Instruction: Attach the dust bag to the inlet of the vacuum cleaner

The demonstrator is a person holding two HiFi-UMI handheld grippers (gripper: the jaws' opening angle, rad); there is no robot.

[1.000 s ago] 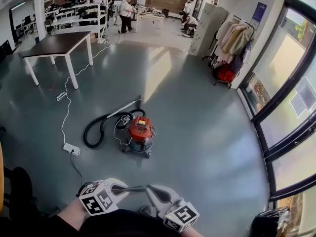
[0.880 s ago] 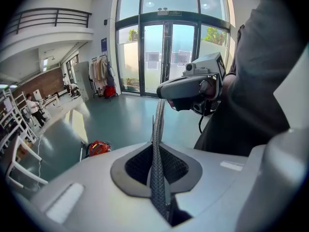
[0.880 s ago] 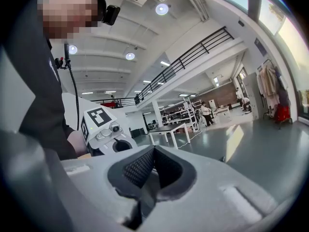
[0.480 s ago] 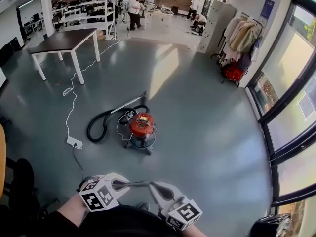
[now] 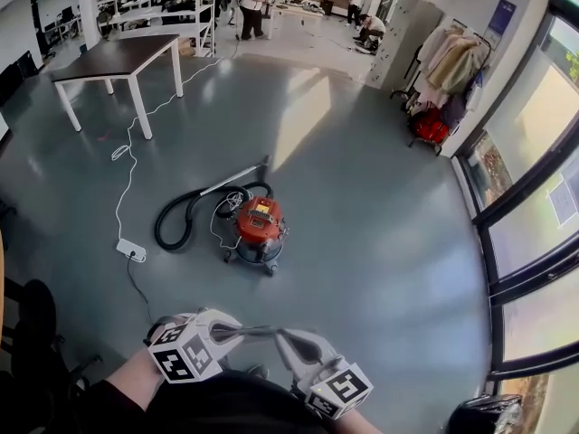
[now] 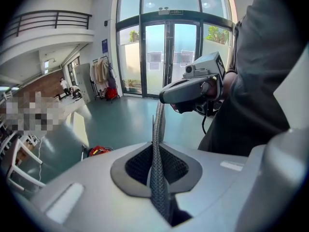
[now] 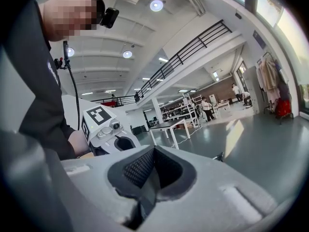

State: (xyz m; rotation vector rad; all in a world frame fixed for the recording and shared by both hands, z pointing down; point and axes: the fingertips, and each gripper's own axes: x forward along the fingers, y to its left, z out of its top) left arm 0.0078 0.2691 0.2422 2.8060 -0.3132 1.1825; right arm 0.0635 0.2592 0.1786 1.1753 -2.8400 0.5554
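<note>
The grey floor [image 5: 362, 242] took up most of the head view and had slid only a little since a second before. The far end of the room had crept up out of the top of that view. The table [image 5: 118, 57], well beyond the vacuum cleaner [image 5: 260, 229], had drifted slightly too, which read as the person edging forward, not arriving. The red vacuum cleaner stood in much the same spot mid-floor. Its black hose [image 5: 167, 233] looped just beside it and the white power strip [image 5: 131, 250] lay near that loop. Neither had shifted relative to the machine. Both hands were low in the head view, well short of the vacuum cleaner, and had kept their spacing as they travelled. The left claw [image 6: 157, 151] was nearly pressed together and pinching a thin grey woven strip, which I took for the dust bag [image 6: 157, 129] seen edge-on. The strip ran straight across to the right claw [image 7: 153, 153], which was pressed fully together on its other end. Neither grip looked any different from the earlier views, so the bag was still stretched between the two claws, on the person's side of the vacuum cleaner and well apart from it. For the task this meant carrying was still under way. The inlet could not be made out from there, and the fitting had not yet begun
</note>
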